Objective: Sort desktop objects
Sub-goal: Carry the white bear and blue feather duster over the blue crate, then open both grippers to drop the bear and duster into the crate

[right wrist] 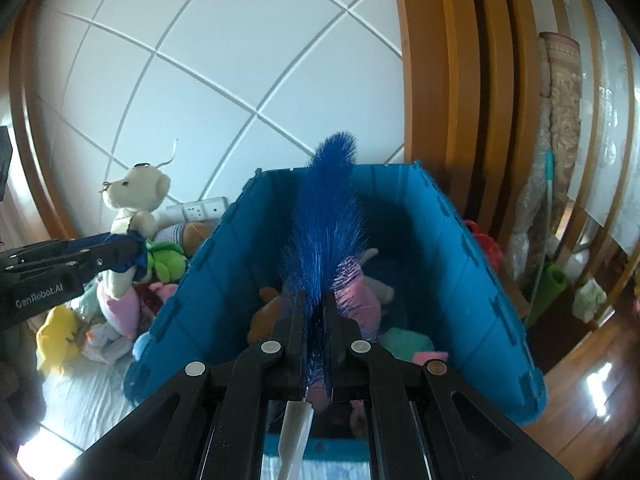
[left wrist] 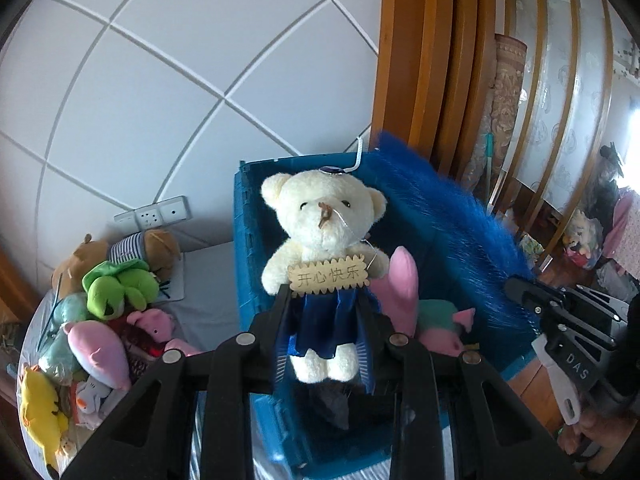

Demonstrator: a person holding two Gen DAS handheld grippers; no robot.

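Note:
My left gripper (left wrist: pixel 323 300) is shut on a cream teddy bear (left wrist: pixel 324 224) in a blue dress with a wooden sign, held upright over the near left edge of the blue crate (left wrist: pixel 248 264). The bear also shows in the right wrist view (right wrist: pixel 134 200), held by the left gripper (right wrist: pixel 132 254). My right gripper (right wrist: pixel 314 300) is shut on a blue feathery brush (right wrist: pixel 328 216), held over the crate (right wrist: pixel 472 264). The brush (left wrist: pixel 448 224) and right gripper (left wrist: pixel 520 284) show at the right of the left wrist view.
Pink and teal plush toys (left wrist: pixel 404 288) lie inside the crate. A pile of plush toys (left wrist: pixel 104 312) sits on the grey surface left of the crate, including a green frog (left wrist: pixel 120 284) and yellow duck (left wrist: pixel 38 408). Tiled wall behind, wooden frame (left wrist: pixel 420 60) at right.

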